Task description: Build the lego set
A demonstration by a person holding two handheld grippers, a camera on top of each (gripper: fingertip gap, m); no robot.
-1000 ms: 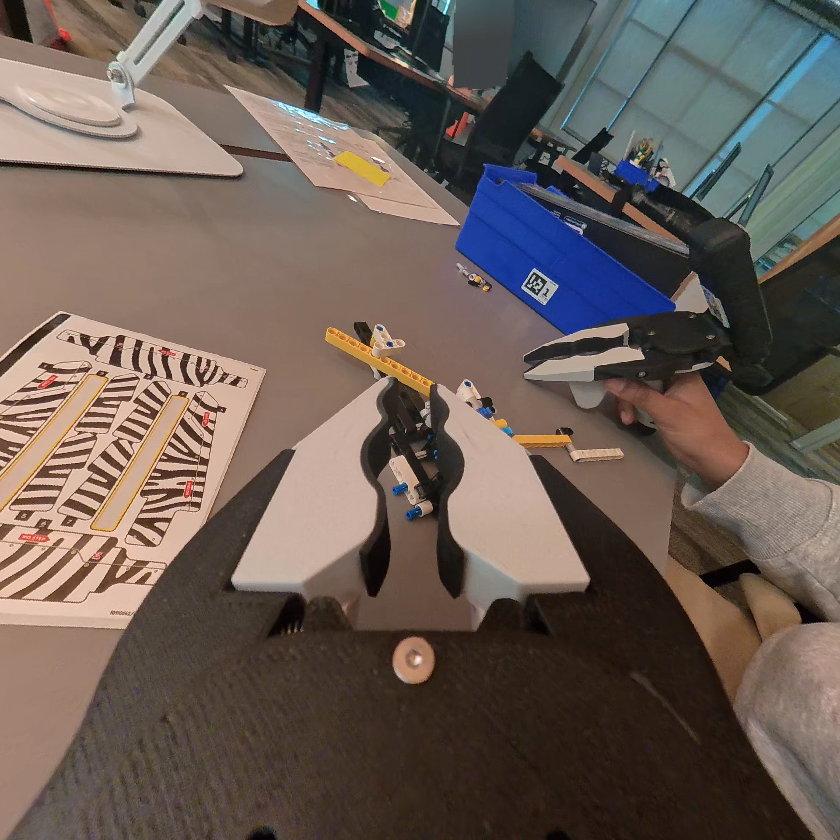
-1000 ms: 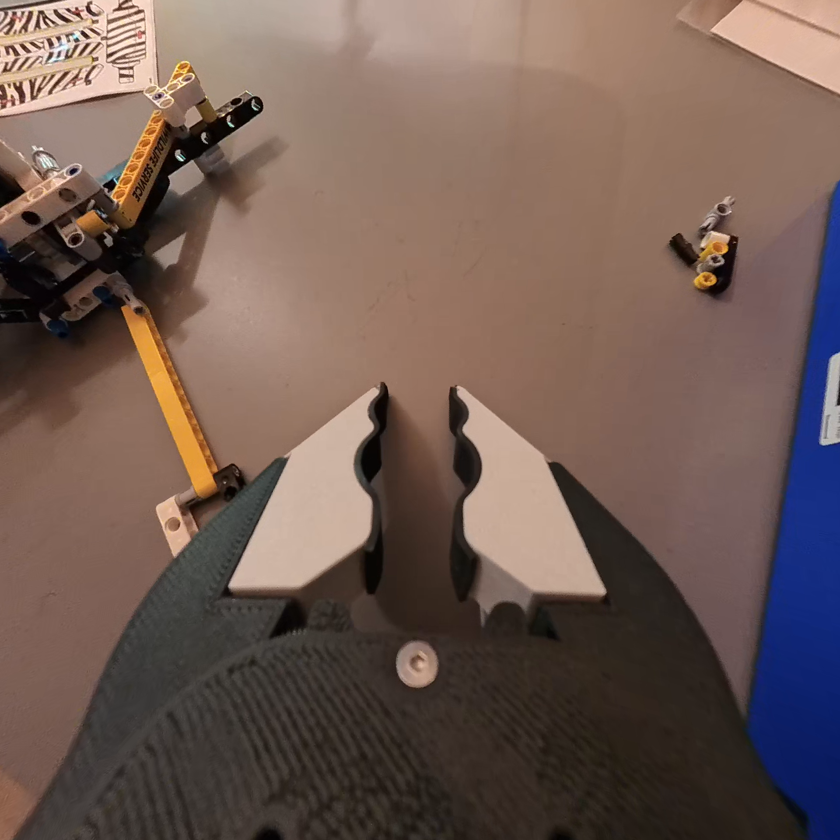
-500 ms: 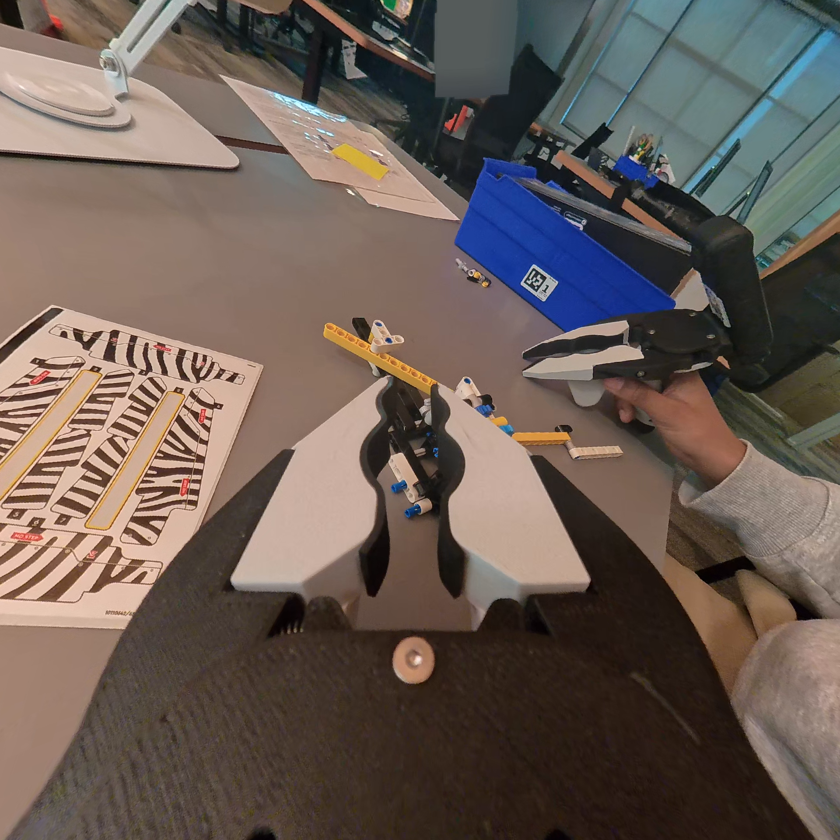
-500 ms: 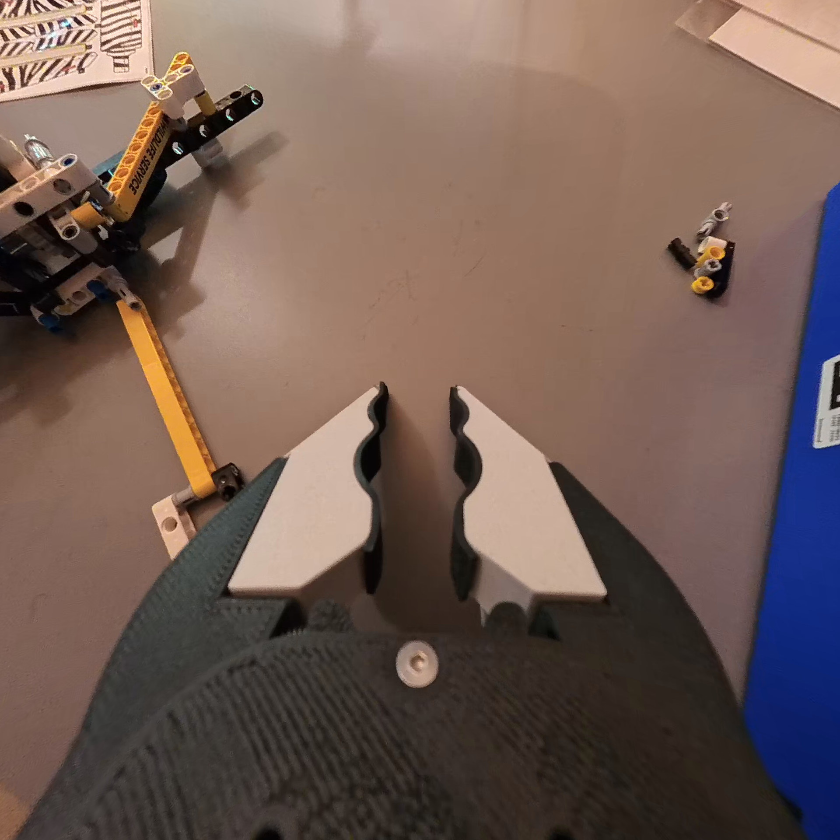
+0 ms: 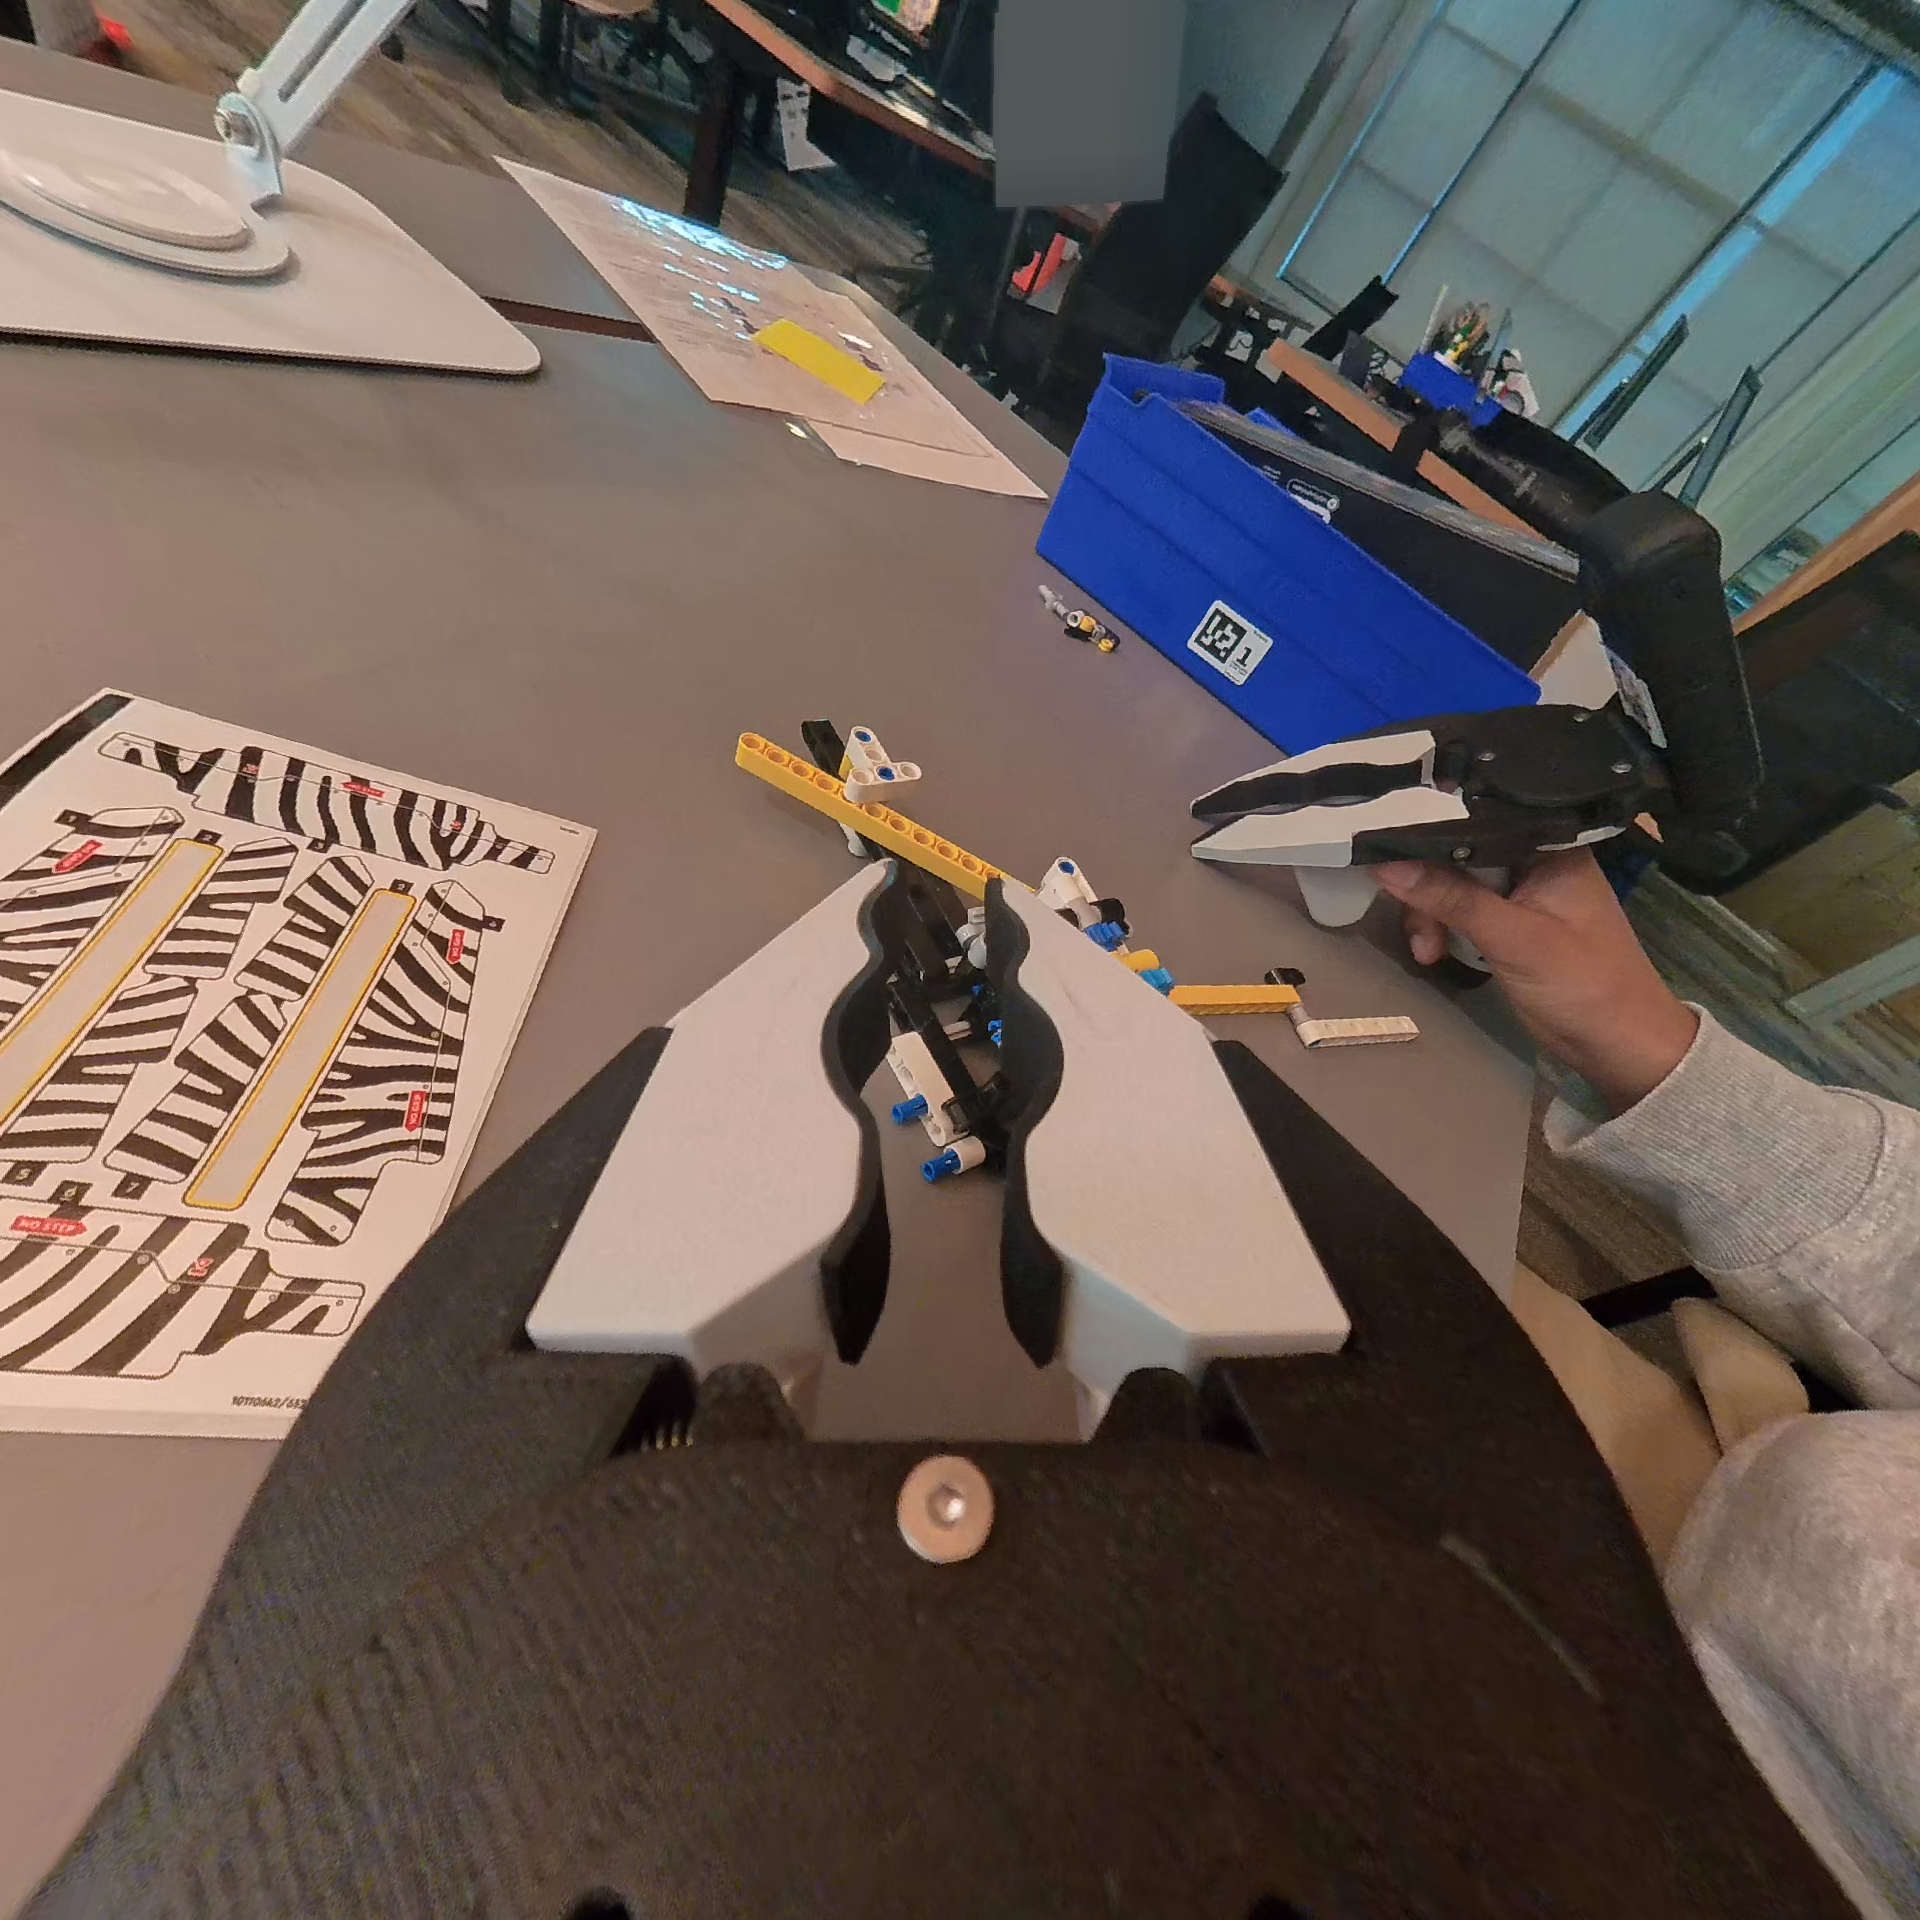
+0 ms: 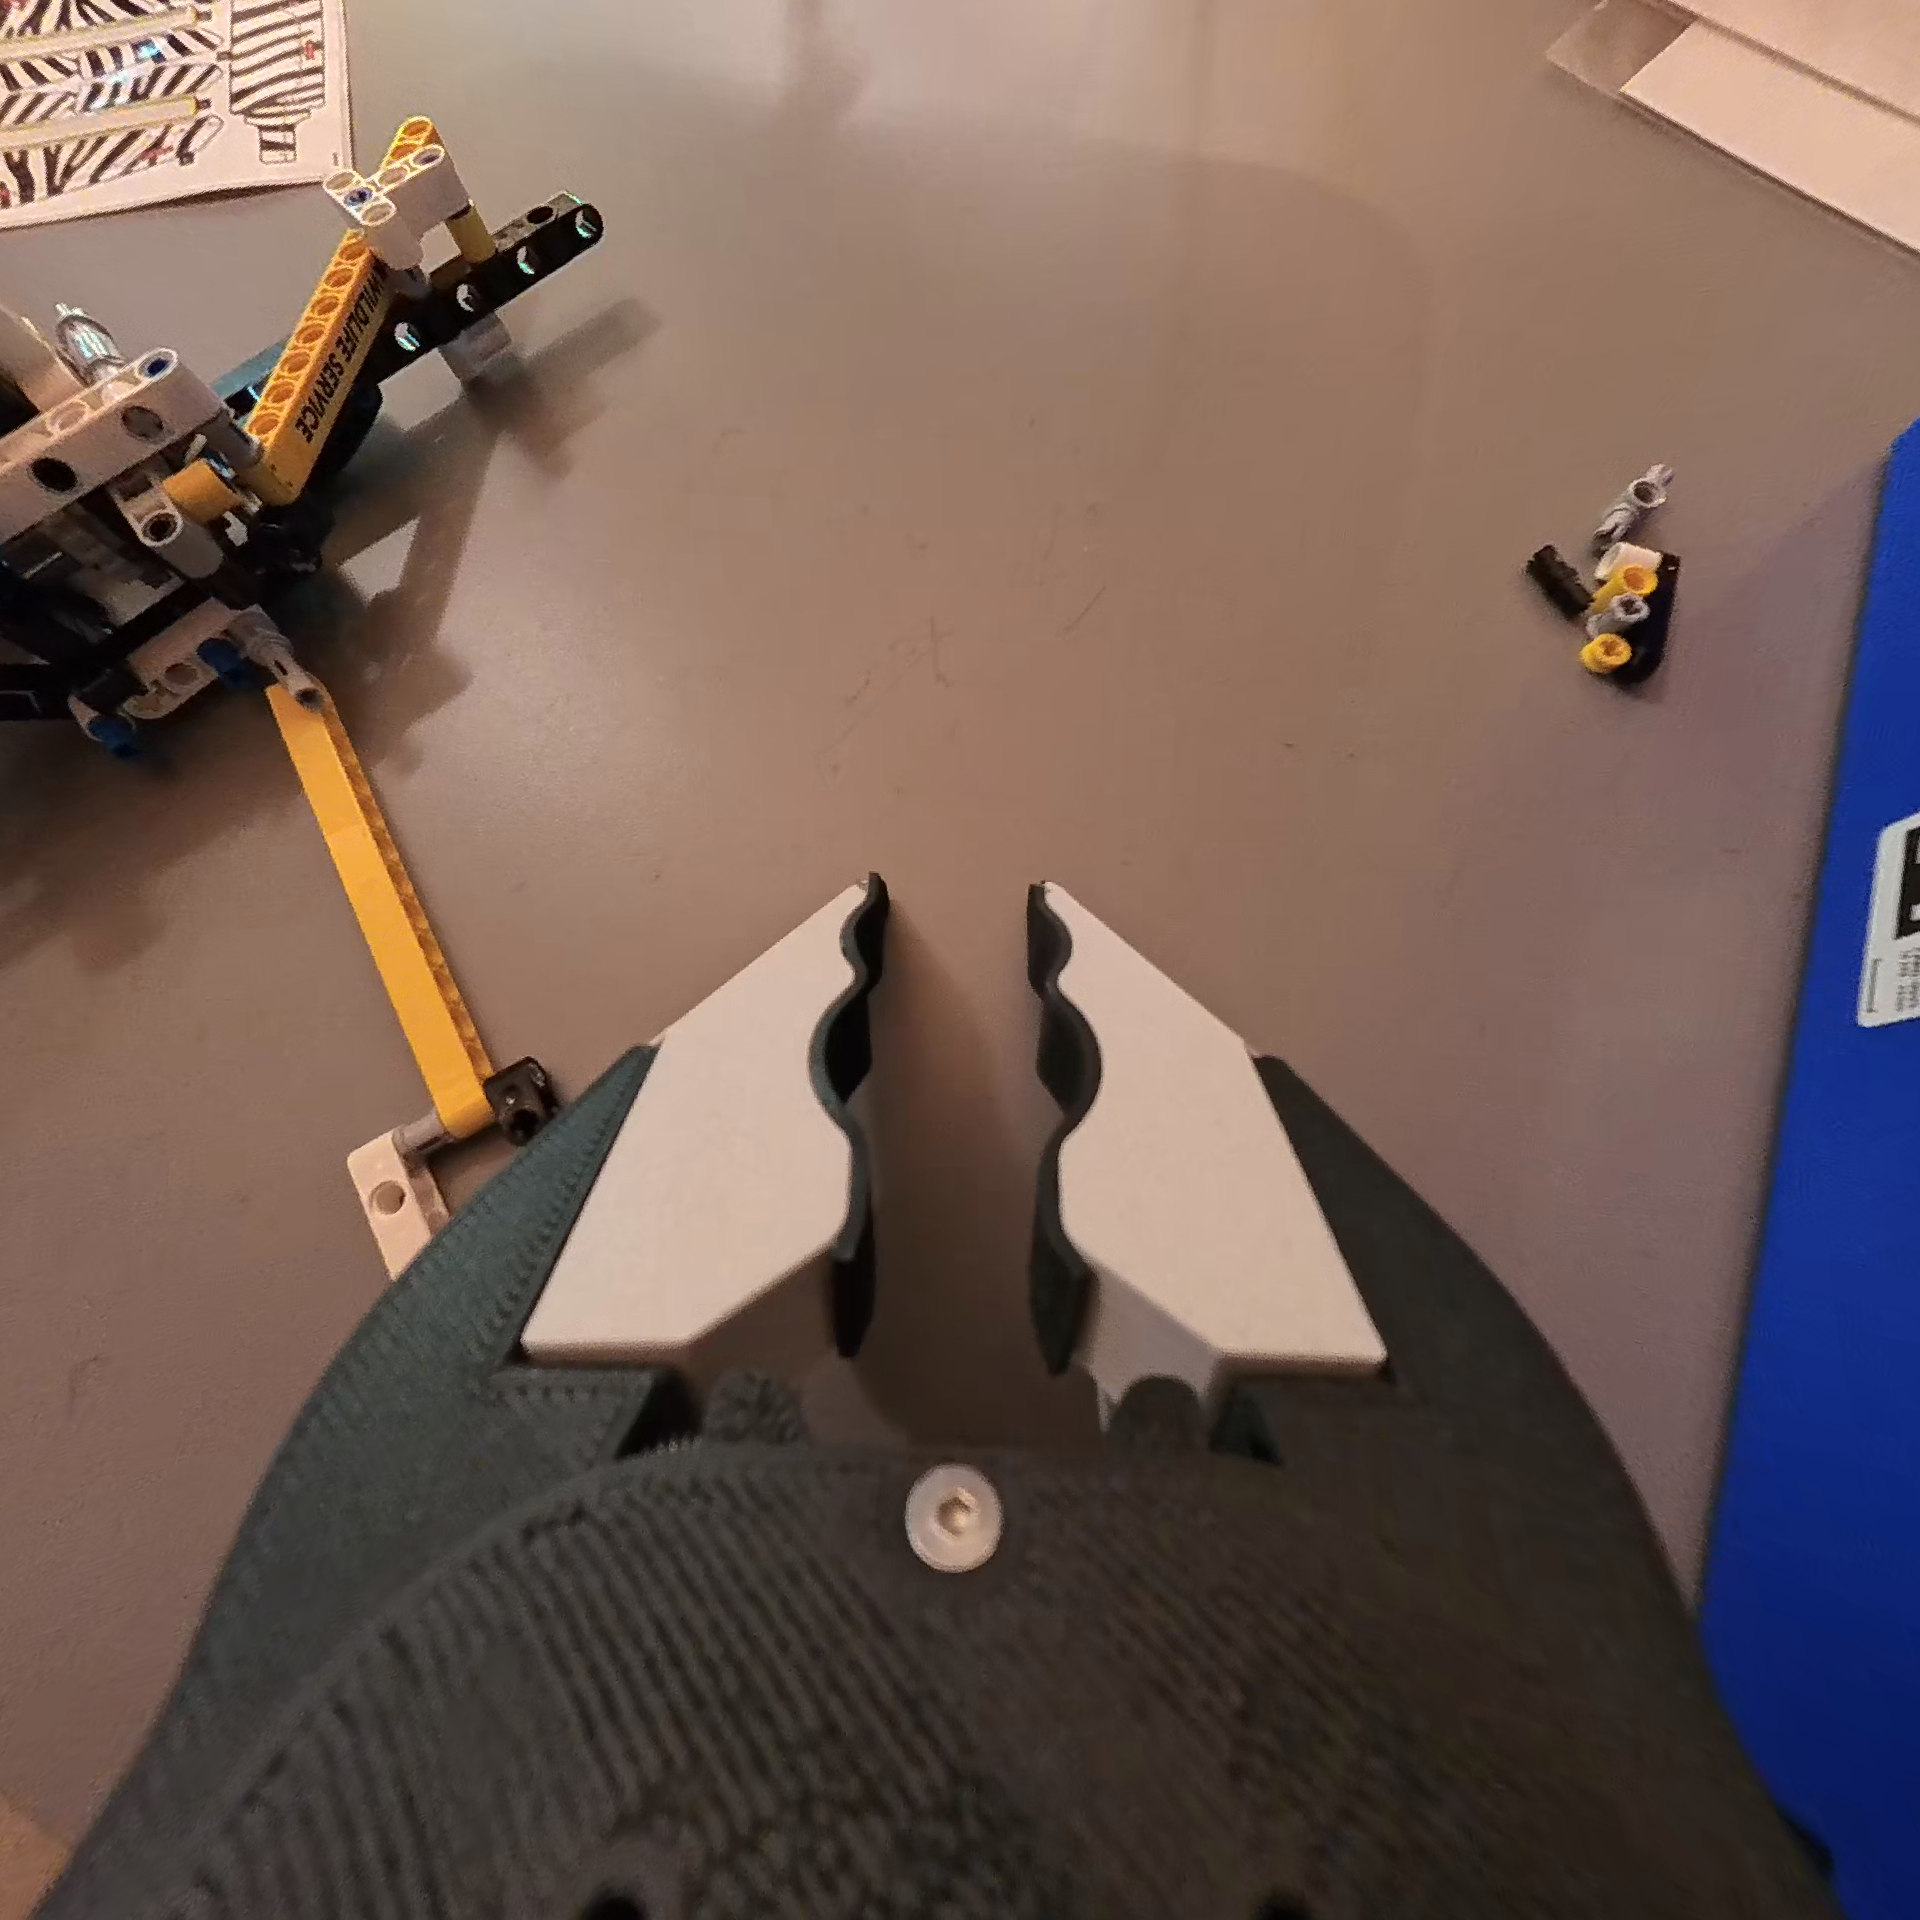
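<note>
A partly built lego model (image 5: 940, 1049) of black, yellow and white beams with blue pins lies on the grey table. My left gripper (image 5: 940, 894) is shut on its black middle part, and the long yellow beam (image 5: 831, 790) sticks out beyond the tips. The model also shows at the left of the right wrist view (image 6: 156, 468). A thin yellow beam (image 6: 374, 904) reaches from it to a white piece (image 6: 390, 1205). My right gripper (image 6: 956, 899) is open and empty above bare table, right of the model; it also shows in the left wrist view (image 5: 1205, 826), held by a hand.
A small cluster of loose pieces (image 6: 1616, 603) lies near a blue bin (image 6: 1849, 935) at the right. A zebra-striped sticker sheet (image 5: 229, 1039) lies left of the model. A white stand base (image 5: 208, 260) and papers (image 5: 790, 343) are at the far side. To reach the white piece (image 6: 390, 1205) in a straight line is about 10 centimeters for my right fingers, about 20 centimeters for my left.
Almost nothing has moved. Both views have shifted very slightly; the left gripper keeps its hold and the right stays open over the same spot.
</note>
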